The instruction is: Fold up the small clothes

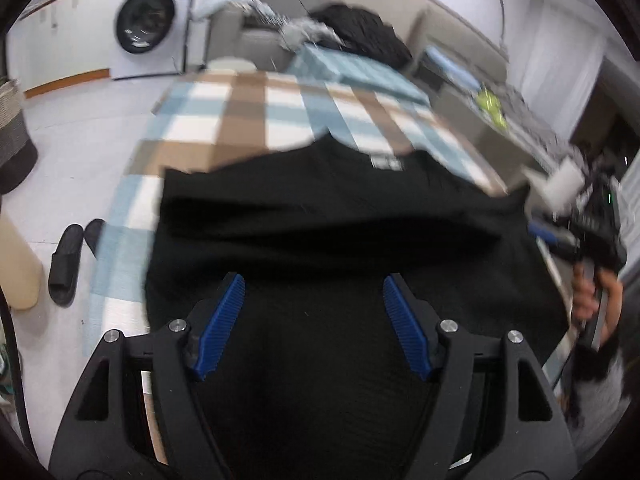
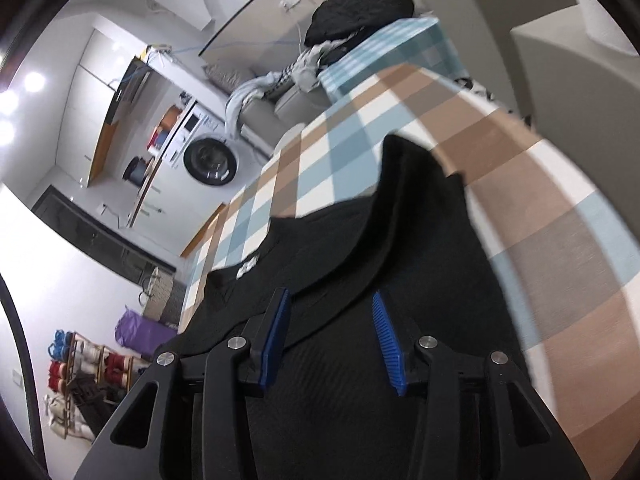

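Observation:
A black garment lies spread on a table with a brown, blue and white checked cloth; its white neck label faces the far side. My left gripper hovers just over the near part of the garment, open, with nothing between its blue pads. In the right wrist view the garment shows a raised fold, and my right gripper is open above it, pads apart from the cloth. At the right edge of the left wrist view a hand holds the right gripper.
A heap of dark and grey clothes and a folded teal checked cloth sit at the table's far end. A washing machine, black slippers, a woven basket and a shoe rack stand on the floor to the left.

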The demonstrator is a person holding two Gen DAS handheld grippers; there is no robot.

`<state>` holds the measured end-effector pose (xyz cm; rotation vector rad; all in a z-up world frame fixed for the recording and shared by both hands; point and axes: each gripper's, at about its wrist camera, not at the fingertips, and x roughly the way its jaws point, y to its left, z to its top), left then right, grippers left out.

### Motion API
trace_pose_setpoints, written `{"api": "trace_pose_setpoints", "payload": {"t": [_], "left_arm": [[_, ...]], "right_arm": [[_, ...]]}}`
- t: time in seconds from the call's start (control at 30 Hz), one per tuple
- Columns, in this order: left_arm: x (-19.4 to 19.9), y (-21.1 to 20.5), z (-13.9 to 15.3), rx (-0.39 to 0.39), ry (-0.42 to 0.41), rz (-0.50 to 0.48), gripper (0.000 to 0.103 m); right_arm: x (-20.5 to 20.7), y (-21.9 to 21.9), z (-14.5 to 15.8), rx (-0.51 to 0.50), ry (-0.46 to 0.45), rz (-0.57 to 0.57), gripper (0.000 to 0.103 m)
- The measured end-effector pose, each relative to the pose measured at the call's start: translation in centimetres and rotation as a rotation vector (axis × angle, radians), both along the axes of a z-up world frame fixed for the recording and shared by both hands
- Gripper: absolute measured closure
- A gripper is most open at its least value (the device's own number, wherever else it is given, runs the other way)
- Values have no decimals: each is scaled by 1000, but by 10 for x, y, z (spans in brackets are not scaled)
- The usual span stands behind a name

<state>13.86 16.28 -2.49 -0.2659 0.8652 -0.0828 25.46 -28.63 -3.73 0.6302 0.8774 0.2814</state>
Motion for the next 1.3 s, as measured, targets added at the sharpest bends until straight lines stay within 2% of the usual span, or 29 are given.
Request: {"api": "trace_pose_setpoints", "payload": {"t": [0.07,0.17,0.27,0.33,0.43,0.5,0.53,0.6,0.67,0.8,1.07,1.13,1.3], "left_arm": [[11,-8,-10,21,49,-12,34],[30,-5,-21,46,100,33,34],[46,7,-20,26,99,76,34],[48,15,-13,11,69,88,34],[50,30,1,16,-44,128,34],[52,52,15,53,-144,245,34],[52,60,19,45,-157,274,34],[59,81,23,-15,-133,307,34],[60,88,23,-19,-118,320,34],[67,87,13,51,-70,288,32],[106,68,-20,109,53,207,32],[111,61,-21,119,55,193,32],[125,46,-21,168,61,154,32]], "right_arm": [[7,6,-5,-12,14,3,58],[21,14,-17,-14,73,-20,57],[34,18,-21,-20,98,-38,57],[39,20,-19,-42,94,-47,57],[43,19,-15,-26,68,-44,57],[48,14,-10,-18,35,-59,57],[50,12,-6,-14,22,-69,57],[53,9,0,-25,13,-78,57],[53,6,5,-46,-2,-92,57],[50,-3,10,-93,1,-108,57],[47,-30,12,-200,61,-164,57],[44,-33,12,-178,77,-161,57],[45,-9,10,-121,84,-58,57]]}}
